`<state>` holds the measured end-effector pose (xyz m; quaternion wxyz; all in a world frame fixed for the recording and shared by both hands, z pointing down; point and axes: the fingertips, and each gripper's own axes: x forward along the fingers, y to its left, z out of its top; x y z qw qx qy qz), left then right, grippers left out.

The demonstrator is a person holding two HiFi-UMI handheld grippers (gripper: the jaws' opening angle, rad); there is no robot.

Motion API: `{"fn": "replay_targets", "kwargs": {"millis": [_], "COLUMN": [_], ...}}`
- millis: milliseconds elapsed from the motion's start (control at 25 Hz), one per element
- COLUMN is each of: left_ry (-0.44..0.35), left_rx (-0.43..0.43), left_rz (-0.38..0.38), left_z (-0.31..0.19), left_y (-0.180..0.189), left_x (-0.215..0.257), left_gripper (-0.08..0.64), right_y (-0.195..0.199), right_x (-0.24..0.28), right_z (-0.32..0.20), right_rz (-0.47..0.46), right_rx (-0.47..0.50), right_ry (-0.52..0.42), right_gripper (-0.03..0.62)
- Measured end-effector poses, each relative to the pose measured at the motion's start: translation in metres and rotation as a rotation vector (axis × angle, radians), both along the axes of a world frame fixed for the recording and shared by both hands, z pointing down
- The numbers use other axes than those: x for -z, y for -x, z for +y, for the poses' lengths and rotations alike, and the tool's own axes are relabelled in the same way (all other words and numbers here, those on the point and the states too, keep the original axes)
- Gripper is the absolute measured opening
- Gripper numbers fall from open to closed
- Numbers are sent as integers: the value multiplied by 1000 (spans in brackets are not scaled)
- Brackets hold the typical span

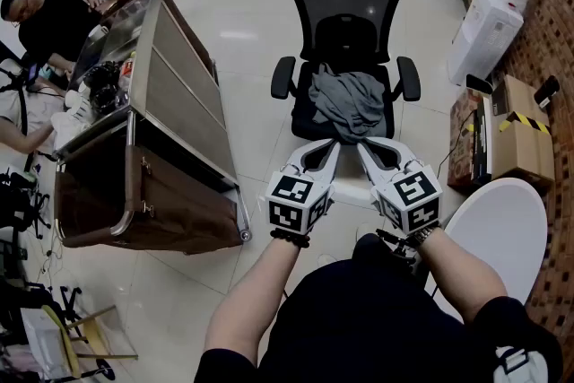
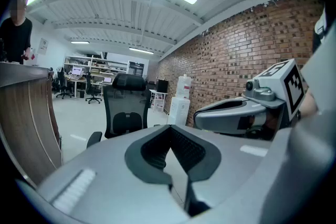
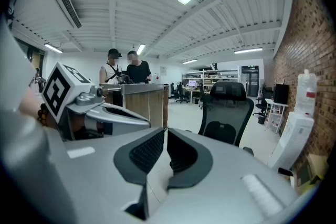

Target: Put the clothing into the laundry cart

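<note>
A crumpled grey garment (image 1: 347, 103) lies on the seat of a black mesh office chair (image 1: 345, 4) straight ahead. The laundry cart (image 1: 184, 117), brown-sided with a metal frame, stands to the chair's left. My left gripper (image 1: 335, 143) and right gripper (image 1: 362, 146) are held side by side just in front of the garment, tips near its front edge. Both are shut with nothing between the jaws. In the left gripper view the shut left gripper (image 2: 169, 128) faces the chair (image 2: 126, 105). In the right gripper view the shut right gripper (image 3: 165, 131) does too; the garment is hidden in both.
A white water dispenser (image 1: 484, 31) and cardboard boxes (image 1: 525, 139) line the brick wall on the right. A white round table (image 1: 502, 229) is at my right elbow. A person (image 1: 49, 13) works behind the cart; two people (image 3: 126, 71) show there.
</note>
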<state>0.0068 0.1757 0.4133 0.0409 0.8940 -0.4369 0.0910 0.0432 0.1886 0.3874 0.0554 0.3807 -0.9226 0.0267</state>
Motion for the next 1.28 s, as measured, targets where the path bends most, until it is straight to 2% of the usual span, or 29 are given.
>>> {"fn": "replay_targets", "kwargs": {"millis": [400, 600, 880, 1280], "left_ry": [7, 57, 78, 156], "left_rx": [28, 24, 64, 102], "left_rz": [5, -73, -95, -86], "left_z": [-25, -44, -78, -172], "left_y": [27, -5, 15, 14], "left_x": [-9, -30, -44, -54], "left_gripper": [2, 2, 2, 2], "right_y": [25, -10, 7, 8], "right_x": [-18, -22, -41, -56], "right_z": [-29, -49, -89, -188], "right_rz": [8, -30, -35, -12], "right_rx": [8, -4, 22, 50], "right_ry": [31, 70, 93, 187], "right_gripper": [83, 104, 123, 169]}}
